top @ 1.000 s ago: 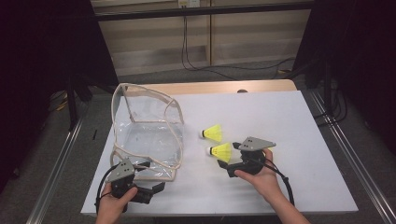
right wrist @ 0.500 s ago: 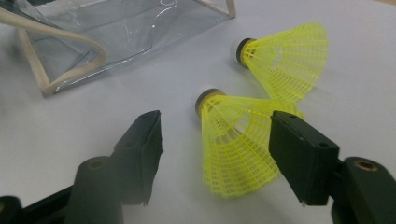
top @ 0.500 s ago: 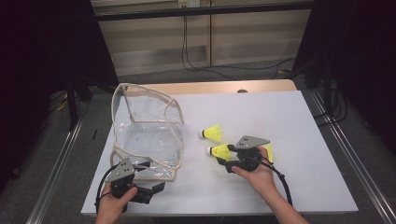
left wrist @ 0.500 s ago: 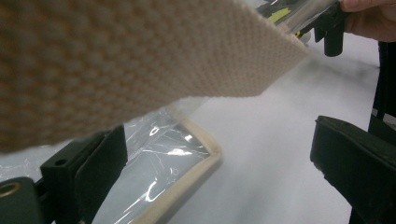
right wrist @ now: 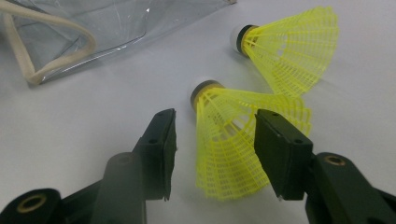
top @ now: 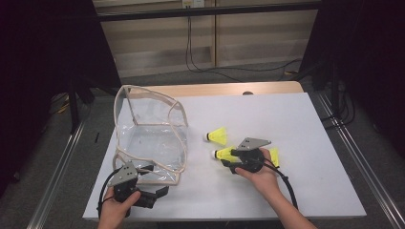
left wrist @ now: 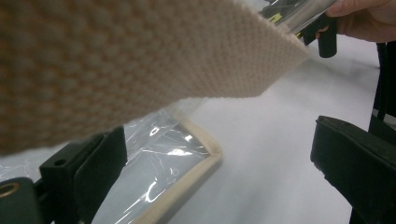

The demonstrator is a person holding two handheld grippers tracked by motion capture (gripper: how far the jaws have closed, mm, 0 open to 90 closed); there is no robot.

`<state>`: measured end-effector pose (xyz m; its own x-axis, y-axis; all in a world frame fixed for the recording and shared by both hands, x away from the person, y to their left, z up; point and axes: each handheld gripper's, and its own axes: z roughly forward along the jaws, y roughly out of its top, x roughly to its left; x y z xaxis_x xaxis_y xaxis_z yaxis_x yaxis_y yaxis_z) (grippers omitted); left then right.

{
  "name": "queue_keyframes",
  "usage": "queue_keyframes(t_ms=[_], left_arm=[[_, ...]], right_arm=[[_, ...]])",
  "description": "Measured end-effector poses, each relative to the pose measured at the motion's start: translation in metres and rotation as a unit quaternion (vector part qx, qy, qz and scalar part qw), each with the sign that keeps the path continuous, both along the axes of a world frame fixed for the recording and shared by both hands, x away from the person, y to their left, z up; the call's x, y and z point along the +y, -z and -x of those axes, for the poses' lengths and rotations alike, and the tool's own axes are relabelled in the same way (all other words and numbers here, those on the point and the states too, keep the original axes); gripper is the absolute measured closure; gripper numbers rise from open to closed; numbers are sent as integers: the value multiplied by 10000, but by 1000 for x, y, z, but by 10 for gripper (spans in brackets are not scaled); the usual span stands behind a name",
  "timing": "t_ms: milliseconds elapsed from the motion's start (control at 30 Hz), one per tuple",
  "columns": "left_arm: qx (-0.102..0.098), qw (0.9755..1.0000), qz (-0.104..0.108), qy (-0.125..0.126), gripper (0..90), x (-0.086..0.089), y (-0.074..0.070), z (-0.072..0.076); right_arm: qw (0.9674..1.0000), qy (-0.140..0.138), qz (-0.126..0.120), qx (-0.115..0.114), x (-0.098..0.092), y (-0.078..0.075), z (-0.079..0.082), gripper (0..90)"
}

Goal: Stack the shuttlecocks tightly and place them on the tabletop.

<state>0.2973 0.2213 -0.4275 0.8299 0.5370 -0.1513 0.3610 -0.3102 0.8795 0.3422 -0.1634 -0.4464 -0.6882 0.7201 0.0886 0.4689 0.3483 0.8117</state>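
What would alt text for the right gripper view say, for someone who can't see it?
Two black jaws have just been closing around a yellow shuttlecock lying on a white table. A second shuttlecock lies just beyond, and a clear bag sits at top left.

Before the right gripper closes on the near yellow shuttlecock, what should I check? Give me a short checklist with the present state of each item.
1. Near shuttlecock lies between the jaws of the right gripper: ok; the jaws have just been closing around its skirt.
2. Pads press on the skirt: cannot tell; one pad is at the mesh, the other shows a gap.
3. Far shuttlecock is out of the jaws: ok, but it lies close beside the near one.
4. Clear bag has an open mouth: ok; its rim stands up.
5. Left gripper holds the bag: not ok; its jaws stand apart with the bag's edge between them.
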Motion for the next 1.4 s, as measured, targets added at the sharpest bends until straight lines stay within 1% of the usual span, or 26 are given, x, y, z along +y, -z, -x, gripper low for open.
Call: queue_keyframes(t_ms=[200, 400, 567, 733, 900, 1167, 1233, 1333, 1400], left_arm=[[2, 10000, -3, 1, 37, 0, 0, 0], [-3, 10000, -7, 3, 37, 0, 0, 0], [-5, 10000, -3, 6, 37, 0, 0, 0], [2, 10000, -8, 4, 37, 0, 0, 0], [2, 10000, -6, 3, 37, 0, 0, 0], [-5, 10000, -9, 4, 36, 0, 0, 0], [-3, 10000, -11, 0, 37, 0, 0, 0], [3, 10000, -3, -3, 37, 0, 0, 0], [2, 10000, -5, -5, 36, 0, 0, 0]], right_arm=[[10000, -11, 53, 13, 3, 1, -2, 529], [10000, 48, 16, 80, 6, 3, -4, 562], [9999, 10, 12, 106, 8, 5, -6, 635], [9998, -40, 49, 187, 10, 7, -8, 674], [9997, -59, 96, 206, 12, 9, -9, 715], [9996, -64, -13, 259, 11, 10, -12, 780], [9996, -88, -72, 271, 11, 10, -12, 812], [9995, -163, -73, 259, 11, 9, -11, 852], [9994, -179, -72, 276, 11, 8, -11, 861]])
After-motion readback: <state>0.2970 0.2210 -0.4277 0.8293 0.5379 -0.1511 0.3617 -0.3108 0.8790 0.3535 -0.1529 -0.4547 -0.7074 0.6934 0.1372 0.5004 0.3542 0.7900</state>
